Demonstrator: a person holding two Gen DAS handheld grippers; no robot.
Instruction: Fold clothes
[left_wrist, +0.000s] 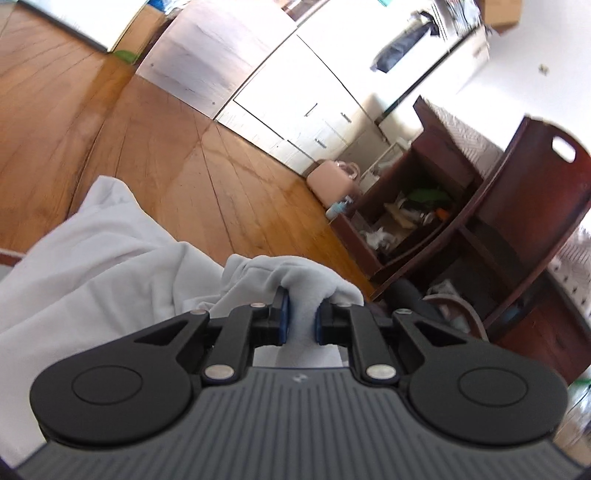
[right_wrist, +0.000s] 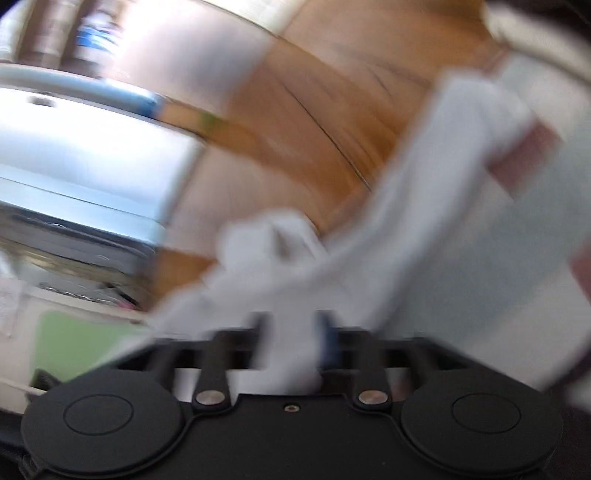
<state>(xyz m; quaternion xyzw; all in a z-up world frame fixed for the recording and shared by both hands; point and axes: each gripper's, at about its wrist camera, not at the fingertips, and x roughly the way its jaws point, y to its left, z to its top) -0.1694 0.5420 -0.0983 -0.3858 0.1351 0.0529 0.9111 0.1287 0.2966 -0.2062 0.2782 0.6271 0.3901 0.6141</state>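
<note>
The left gripper (left_wrist: 301, 317) is nearly closed, pinching a bunched fold of the white garment (left_wrist: 92, 266), which drapes off to its left above the wood floor (left_wrist: 155, 155). The right gripper (right_wrist: 295, 332) stands wider with cloth between its 2 pads, though blur hides how firmly they press. If that hold is loose, the garment could slip out and sag, spoiling the fold.

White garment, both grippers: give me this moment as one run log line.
task: fold clothes | left gripper: shut on white garment | right gripper: garment between jaws, blurred | over wooden floor
</note>
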